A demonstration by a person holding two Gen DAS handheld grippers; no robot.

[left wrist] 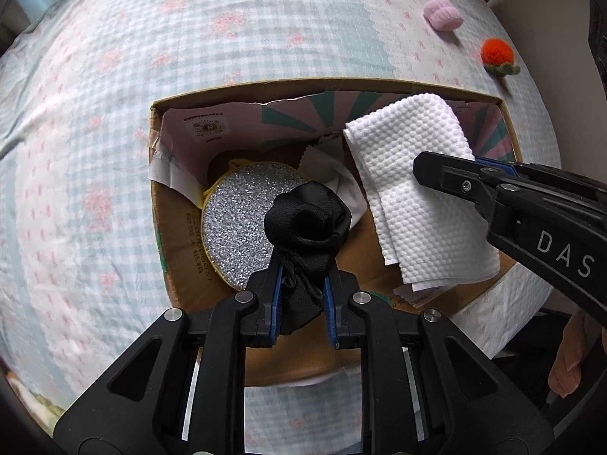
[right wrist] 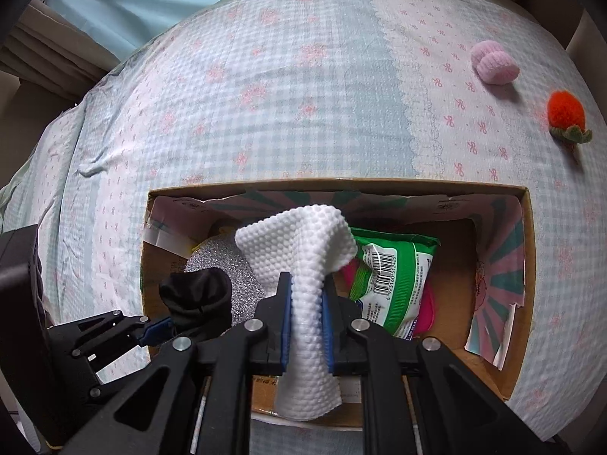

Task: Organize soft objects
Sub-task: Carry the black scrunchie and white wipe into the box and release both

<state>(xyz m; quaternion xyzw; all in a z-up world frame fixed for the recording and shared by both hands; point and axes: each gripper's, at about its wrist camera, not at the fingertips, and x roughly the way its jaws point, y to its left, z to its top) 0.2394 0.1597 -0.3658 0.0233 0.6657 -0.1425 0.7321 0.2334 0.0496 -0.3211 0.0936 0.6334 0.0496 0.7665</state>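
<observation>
An open cardboard box (left wrist: 163, 204) (right wrist: 529, 250) sits on the bed. My left gripper (left wrist: 301, 288) is shut on a black cloth pouch (left wrist: 307, 223) and holds it above the box's left half, over a silver glitter pad (left wrist: 235, 223). My right gripper (right wrist: 306, 295) is shut on a white dimpled cloth (right wrist: 303, 250) above the box's middle; the cloth also shows in the left wrist view (left wrist: 409, 185). A pink knitted piece (right wrist: 493, 61) and an orange knitted fruit (right wrist: 565, 112) lie on the bed beyond the box, at the far right.
Inside the box lie a green wipes packet (right wrist: 394, 284), something pink (right wrist: 426, 311) under it and a white cloth (left wrist: 334, 174). The bed has a pale blue checked sheet (right wrist: 303, 113). The left gripper (right wrist: 151, 330) shows at the right wrist view's left.
</observation>
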